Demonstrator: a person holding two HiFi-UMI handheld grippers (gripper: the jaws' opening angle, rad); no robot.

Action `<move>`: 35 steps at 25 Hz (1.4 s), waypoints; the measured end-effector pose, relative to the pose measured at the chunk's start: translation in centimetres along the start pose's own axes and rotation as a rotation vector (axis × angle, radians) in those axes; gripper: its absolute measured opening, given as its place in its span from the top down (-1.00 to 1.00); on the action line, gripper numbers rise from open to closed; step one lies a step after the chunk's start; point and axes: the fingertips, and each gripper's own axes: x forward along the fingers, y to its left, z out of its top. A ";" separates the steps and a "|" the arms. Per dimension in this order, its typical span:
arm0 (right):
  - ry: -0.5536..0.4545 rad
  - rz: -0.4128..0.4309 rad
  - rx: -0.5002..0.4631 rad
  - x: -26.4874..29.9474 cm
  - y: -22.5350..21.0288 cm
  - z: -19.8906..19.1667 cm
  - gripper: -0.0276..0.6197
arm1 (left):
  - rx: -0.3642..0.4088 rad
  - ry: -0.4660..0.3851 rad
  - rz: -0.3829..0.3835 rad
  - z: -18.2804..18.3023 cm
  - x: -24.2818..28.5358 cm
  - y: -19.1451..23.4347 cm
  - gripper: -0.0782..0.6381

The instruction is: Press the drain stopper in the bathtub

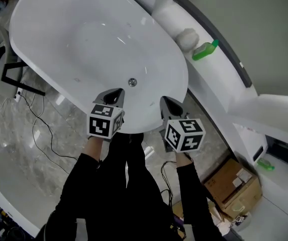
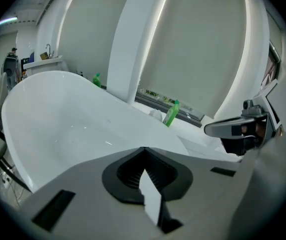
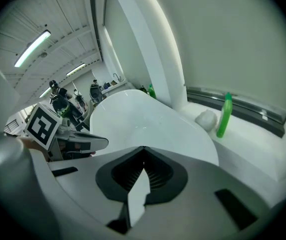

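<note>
The white oval bathtub (image 1: 58,29) fills the upper left of the head view. Its small round metal drain stopper (image 1: 132,82) sits on the tub floor near the near end. My left gripper (image 1: 117,93) hovers over the near rim, just left of and short of the stopper, jaws shut and empty. My right gripper (image 1: 165,102) hangs over the rim to the stopper's right, also shut and empty. In the left gripper view the jaw tips (image 2: 143,149) meet above the tub. In the right gripper view the tips (image 3: 143,148) meet too. The stopper is hidden in both gripper views.
A green bottle (image 1: 205,50) and a white ball-like thing (image 1: 187,38) rest on the ledge right of the tub. A cardboard box (image 1: 231,182) stands on the floor at lower right. Cables (image 1: 38,129) trail over the marble floor at left. People stand far off (image 3: 58,96).
</note>
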 end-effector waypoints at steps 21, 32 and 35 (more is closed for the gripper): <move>0.244 0.007 -0.030 21.4 -5.7 -8.5 0.91 | -0.118 0.231 -0.059 -12.4 21.0 8.9 0.77; 0.382 0.100 -0.118 30.7 -8.9 -13.2 0.91 | -0.173 0.275 0.039 -18.4 28.7 12.1 0.77; 0.422 0.127 -0.147 32.9 -9.7 -14.4 0.91 | -0.212 0.283 0.076 -20.2 30.6 12.7 0.77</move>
